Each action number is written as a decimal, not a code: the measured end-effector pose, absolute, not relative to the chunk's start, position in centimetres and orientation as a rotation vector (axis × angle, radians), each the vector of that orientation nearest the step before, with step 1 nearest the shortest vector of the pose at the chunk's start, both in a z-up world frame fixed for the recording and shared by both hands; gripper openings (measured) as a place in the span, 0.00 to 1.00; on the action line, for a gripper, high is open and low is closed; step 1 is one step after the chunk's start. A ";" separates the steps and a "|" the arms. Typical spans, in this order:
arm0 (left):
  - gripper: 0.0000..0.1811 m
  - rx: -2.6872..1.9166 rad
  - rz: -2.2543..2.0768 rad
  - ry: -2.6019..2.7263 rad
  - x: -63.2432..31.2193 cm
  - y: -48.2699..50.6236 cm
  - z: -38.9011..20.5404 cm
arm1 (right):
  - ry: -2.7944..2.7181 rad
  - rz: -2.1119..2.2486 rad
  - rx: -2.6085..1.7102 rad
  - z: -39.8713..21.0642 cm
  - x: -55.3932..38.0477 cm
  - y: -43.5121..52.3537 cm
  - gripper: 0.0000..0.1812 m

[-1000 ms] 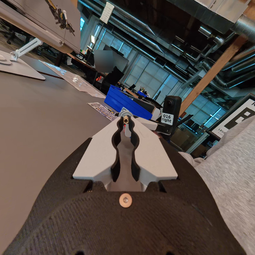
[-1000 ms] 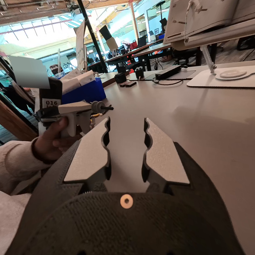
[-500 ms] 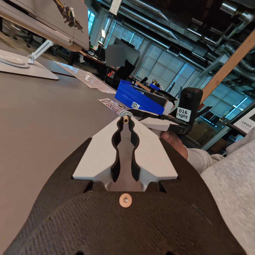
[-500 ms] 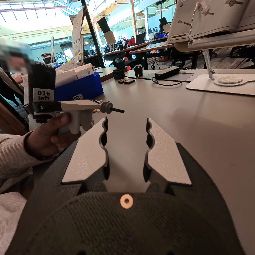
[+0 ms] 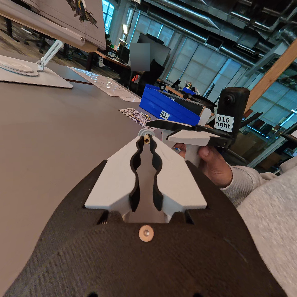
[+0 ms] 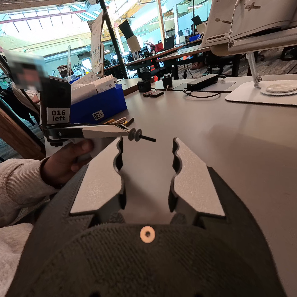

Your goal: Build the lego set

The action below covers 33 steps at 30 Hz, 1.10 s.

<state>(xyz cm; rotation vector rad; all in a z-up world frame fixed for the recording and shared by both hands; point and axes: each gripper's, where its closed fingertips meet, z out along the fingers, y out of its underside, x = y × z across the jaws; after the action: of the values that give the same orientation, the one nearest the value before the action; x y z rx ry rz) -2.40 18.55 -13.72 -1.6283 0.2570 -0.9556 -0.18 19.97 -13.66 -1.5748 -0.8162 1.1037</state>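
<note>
**Axle held aloft, second gripper waiting empty**

Left gripper (image 5: 146,139) pinches a small lego sub-assembly (image 6: 136,136), two grey round bushes on a thin black axle, mid-frame in the right wrist view, clear above the grey table (image 6: 209,136). Right gripper (image 6: 147,154) is spread wide, holding nothing. This looks like a mid-assembly step. Loose lego pieces (image 6: 118,121) lie by the blue plastic bin (image 6: 99,106), upper left; the next move probably calls for fetching one.
</note>
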 end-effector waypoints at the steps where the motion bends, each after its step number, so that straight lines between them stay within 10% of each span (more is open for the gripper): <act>1: 0.02 -1.629 -0.956 0.260 -2.4 18.5 -13.7 | -0.817 1.104 -1.575 -13.7 -0.2 20.0 0.34; 33: 0.02 -1.715 -1.015 0.130 -3.1 19.4 -15.0 | -1.243 0.353 -1.335 -15.8 -2.0 18.0 0.29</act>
<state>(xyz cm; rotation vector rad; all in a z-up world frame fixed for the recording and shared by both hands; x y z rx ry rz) -3.11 19.43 -15.01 -1.7149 0.1298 -1.0151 -2.05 18.03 -15.78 -1.3350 -1.2431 0.3527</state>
